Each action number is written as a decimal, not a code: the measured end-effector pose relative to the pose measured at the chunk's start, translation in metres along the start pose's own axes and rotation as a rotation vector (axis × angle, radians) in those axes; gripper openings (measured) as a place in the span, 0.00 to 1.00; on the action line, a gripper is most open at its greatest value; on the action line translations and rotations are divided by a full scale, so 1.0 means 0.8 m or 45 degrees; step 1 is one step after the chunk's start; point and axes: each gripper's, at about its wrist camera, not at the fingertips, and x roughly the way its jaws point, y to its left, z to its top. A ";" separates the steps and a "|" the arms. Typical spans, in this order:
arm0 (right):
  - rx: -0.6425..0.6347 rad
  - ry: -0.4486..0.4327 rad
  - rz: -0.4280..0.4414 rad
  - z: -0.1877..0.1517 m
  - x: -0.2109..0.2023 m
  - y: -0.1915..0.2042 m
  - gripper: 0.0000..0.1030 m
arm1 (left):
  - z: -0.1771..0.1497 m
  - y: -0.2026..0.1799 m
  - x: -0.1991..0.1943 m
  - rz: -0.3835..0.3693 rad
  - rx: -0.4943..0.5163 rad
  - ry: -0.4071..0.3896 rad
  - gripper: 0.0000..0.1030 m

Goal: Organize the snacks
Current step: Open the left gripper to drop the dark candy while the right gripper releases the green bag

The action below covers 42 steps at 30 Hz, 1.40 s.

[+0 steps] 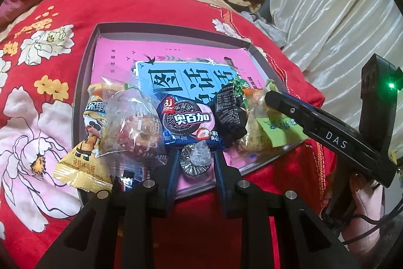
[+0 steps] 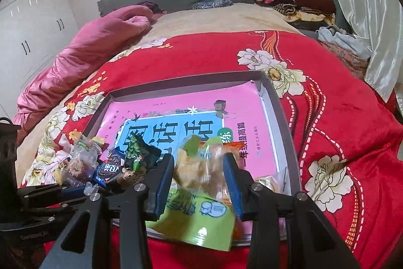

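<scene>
Small silver foil-wrapped round snack [image 1: 196, 159] pinched in left gripper [image 1: 196, 155] jaws at near edge of shallow grey cardboard tray [image 1: 87, 72] — beside blue cookie packet [image 1: 187, 121]. Clear-and-green crinkly snack bag [image 2: 199, 183] between right gripper [image 2: 199, 190] jaws — barely parted, long axis toward camera, pads touching. Red floral bed [image 2: 340, 132] beneath.

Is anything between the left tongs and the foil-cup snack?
Nothing visible. The left tongs are already shut on the foil-cup snack at the tray's near edge; the cookie pack lies just beyond it.
</scene>
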 end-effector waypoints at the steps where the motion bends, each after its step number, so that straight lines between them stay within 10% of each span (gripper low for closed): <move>1: 0.000 -0.001 0.002 0.000 -0.001 0.000 0.39 | 0.000 0.000 -0.001 -0.002 0.001 -0.001 0.27; 42: -0.008 -0.055 0.039 -0.001 -0.035 0.011 0.55 | 0.007 -0.007 -0.026 -0.017 0.019 -0.075 0.66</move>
